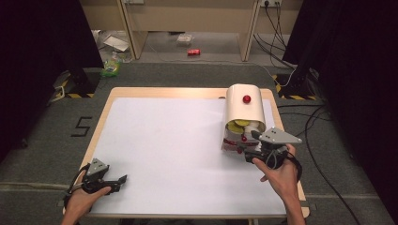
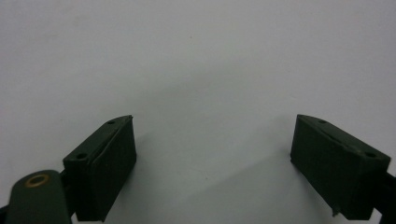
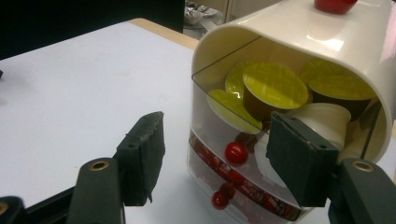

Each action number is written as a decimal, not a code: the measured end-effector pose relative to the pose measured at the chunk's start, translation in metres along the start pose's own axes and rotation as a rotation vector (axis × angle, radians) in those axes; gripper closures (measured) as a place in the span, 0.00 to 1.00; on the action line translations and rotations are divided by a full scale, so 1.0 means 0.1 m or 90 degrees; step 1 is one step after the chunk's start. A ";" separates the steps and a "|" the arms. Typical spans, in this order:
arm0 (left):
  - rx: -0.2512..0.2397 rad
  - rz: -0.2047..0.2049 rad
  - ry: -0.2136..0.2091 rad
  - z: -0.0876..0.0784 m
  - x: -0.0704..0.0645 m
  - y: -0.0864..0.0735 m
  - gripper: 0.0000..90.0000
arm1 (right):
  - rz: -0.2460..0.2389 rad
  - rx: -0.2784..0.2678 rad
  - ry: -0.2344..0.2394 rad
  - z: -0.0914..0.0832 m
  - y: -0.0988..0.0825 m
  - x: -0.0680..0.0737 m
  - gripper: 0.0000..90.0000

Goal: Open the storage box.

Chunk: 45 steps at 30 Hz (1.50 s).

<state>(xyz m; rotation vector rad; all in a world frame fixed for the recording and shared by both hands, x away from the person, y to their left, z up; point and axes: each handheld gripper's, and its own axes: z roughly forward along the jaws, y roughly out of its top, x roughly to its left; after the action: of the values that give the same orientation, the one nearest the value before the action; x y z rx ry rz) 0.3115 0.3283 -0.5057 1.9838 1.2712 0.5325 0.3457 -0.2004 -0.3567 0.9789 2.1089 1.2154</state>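
That cream capsule dispenser [image 1: 245, 108] sits at the far right of the desk [image 1: 164, 154]. Its glossy plastic shell looks slippery and probably light, so I'd go for the little red knobs [image 3: 236, 153] on the clear drawers. Top drawer's full of yellow-lidded pods [image 3: 273, 86], with red ones below. Right claw [image 3: 224, 158] is half open just in front, gripping nothing. Left claw [image 2: 212, 158] is spread wide over bare desk.

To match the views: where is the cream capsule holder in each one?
High view: cream capsule holder at the table's far right, by the right gripper.
Right gripper view: upper right, beyond its jaws.
Left gripper view: bare white tabletop.
Shared landmark: that tabletop.
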 end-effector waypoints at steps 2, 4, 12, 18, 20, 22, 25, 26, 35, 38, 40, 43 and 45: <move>0.000 0.000 0.000 0.00 0.00 0.00 0.15 | -0.001 0.002 0.000 0.03 0.02 0.00 0.41; 0.000 0.000 0.000 0.00 0.00 0.00 0.15 | -0.006 0.003 0.001 0.08 0.03 -0.01 0.42; 0.000 0.000 0.000 0.00 0.00 0.00 0.15 | -0.017 -0.005 -0.003 0.14 0.08 -0.02 0.42; 0.000 0.000 0.000 0.00 0.00 0.00 0.15 | -0.015 0.006 -0.004 0.22 0.09 -0.05 0.42; 0.000 0.000 0.000 0.00 0.00 0.00 0.15 | -0.018 0.010 -0.003 0.25 0.08 -0.06 0.42; 0.000 0.000 0.000 0.00 0.00 0.00 0.15 | -0.017 0.015 0.002 0.28 0.08 -0.06 0.43; 0.000 0.000 0.000 0.00 0.00 0.00 0.15 | -0.017 0.020 0.004 0.30 0.07 -0.07 0.43; 0.000 0.000 0.000 0.00 0.00 0.00 0.15 | -0.017 0.021 0.003 0.31 0.07 -0.07 0.43; 0.000 0.000 0.000 0.00 0.00 0.00 0.15 | -0.019 0.022 0.008 0.30 0.06 -0.08 0.43; 0.000 0.000 0.000 0.00 0.00 0.00 0.15 | -0.020 0.024 0.010 0.28 0.06 -0.08 0.43; 0.000 0.000 0.000 0.00 0.00 0.00 0.15 | -0.019 0.024 0.011 0.28 0.06 -0.08 0.43; 0.000 0.000 0.000 0.00 0.00 0.00 0.15 | -0.020 0.024 0.012 0.26 0.06 -0.07 0.43; 0.000 0.000 0.000 0.00 0.00 0.00 0.15 | -0.020 0.025 0.010 0.25 0.06 -0.07 0.43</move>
<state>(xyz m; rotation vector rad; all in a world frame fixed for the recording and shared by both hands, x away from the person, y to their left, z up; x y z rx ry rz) 0.3115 0.3283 -0.5058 1.9834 1.2709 0.5329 0.3701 -0.1911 -0.3626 0.9520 2.1601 1.1751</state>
